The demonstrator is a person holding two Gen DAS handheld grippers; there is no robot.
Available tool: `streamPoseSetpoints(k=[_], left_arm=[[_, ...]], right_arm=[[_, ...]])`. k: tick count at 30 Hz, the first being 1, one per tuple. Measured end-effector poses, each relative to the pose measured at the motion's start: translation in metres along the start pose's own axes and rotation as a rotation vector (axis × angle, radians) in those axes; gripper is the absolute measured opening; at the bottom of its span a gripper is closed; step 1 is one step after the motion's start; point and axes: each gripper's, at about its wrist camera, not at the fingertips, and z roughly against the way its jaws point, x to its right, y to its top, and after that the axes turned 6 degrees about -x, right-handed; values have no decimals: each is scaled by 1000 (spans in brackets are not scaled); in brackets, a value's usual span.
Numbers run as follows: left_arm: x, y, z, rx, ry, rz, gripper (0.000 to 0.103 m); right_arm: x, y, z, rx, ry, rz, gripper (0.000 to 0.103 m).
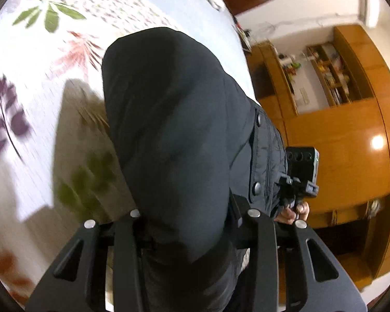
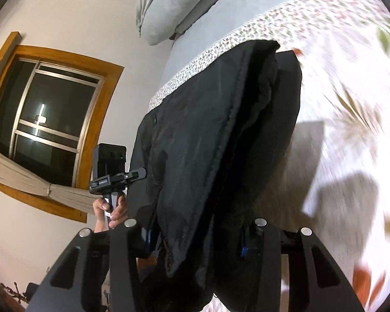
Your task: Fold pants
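Observation:
The black pants (image 1: pixel 169 130) hang lifted above the bed, stretched from my grippers toward the mattress. My left gripper (image 1: pixel 192 223) is shut on one end of the pants. In the right wrist view the pants (image 2: pixel 215 143) show as doubled layers with a seam, their far end resting near the bed edge. My right gripper (image 2: pixel 195 234) is shut on the cloth, which bunches between its fingers. Each view shows the other gripper held in a hand, in the left wrist view (image 1: pixel 296 182) and in the right wrist view (image 2: pixel 111 176). The fingertips are hidden by cloth.
The bed (image 1: pixel 39 104) has a white sheet with leaf prints and a grey cover (image 2: pixel 210 39) with grey pillows (image 2: pixel 169 2) at its head. Wooden shelves (image 1: pixel 338 83) and cabinets stand beside the bed. A wood-framed window (image 2: pixel 46 109) is in the wall.

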Motion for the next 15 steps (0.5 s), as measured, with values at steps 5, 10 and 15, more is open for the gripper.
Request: streamPoseSetpoints(k=[5,10,15], left_arm=[[-54,38,3,-1,40,75,39],[-82,49,-6,-29,79,82,51],[-71,48,6,9,84,53,58]], right_arm=[[15,56,-45,-39,-24,-19,46],[54,72,-70,-57,-58,-92,57],[70,64,-59,-38,-81,-129,79]])
